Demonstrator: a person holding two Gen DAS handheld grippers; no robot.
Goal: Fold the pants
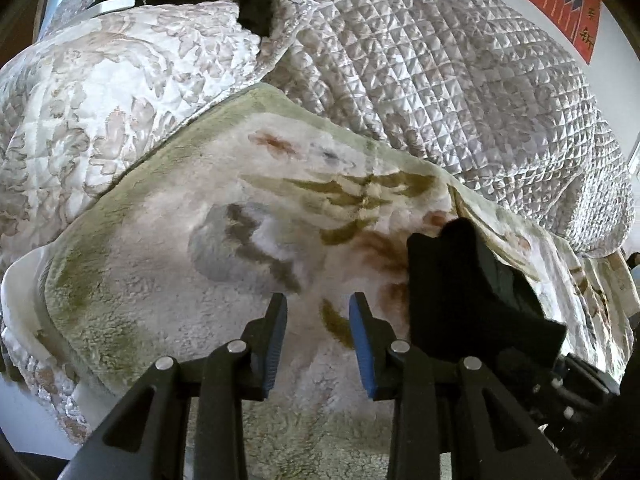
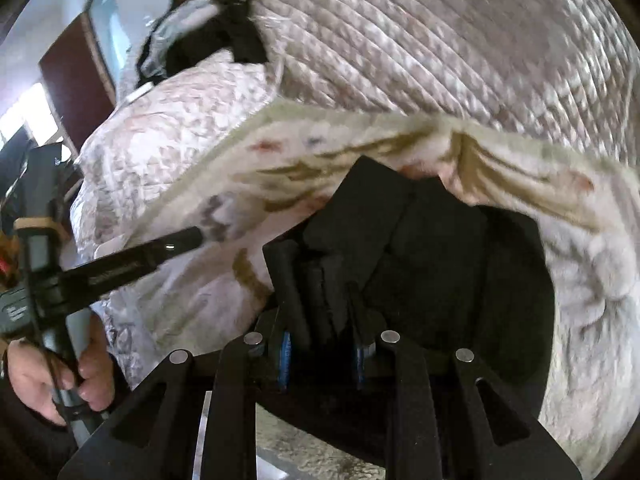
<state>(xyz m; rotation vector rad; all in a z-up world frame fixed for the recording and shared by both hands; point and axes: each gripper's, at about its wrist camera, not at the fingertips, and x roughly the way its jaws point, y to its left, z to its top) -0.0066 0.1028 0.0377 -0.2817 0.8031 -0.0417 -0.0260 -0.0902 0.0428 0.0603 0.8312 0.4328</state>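
**A:** Where are the pants?

**B:** One pair of black pants (image 2: 404, 248), bunched into thick folds; in the right wrist view they sit right at the right gripper (image 2: 322, 356), with layers of the cloth pinched between its two fingers, so that tool is closed on the pants. They lie on, or just above, a fleecy floral blanket (image 1: 168, 280); I cannot tell which.

**A:** And the other tool?

**B:** The left gripper (image 1: 318, 344) has its blue-padded fingers apart with only blanket showing between them; it holds nothing. From it the pants (image 1: 476, 292) lie just off to its right and slightly forward, near but not touching.

**A:** Which way does the bundle run?

**B:** It seems to stretch away from the right gripper, forward along its fingers; the blur makes that a judgement. The right hand is the nearer one, already gripping; the left would have to swing rightward to take a free edge.

**A:** Count things for me.

**B:** One pair of pants; two grippers; one fleecy blanket; two quilted covers (image 1: 460, 72) heaped behind it; some dark clothing (image 1: 256, 4) at the far back.
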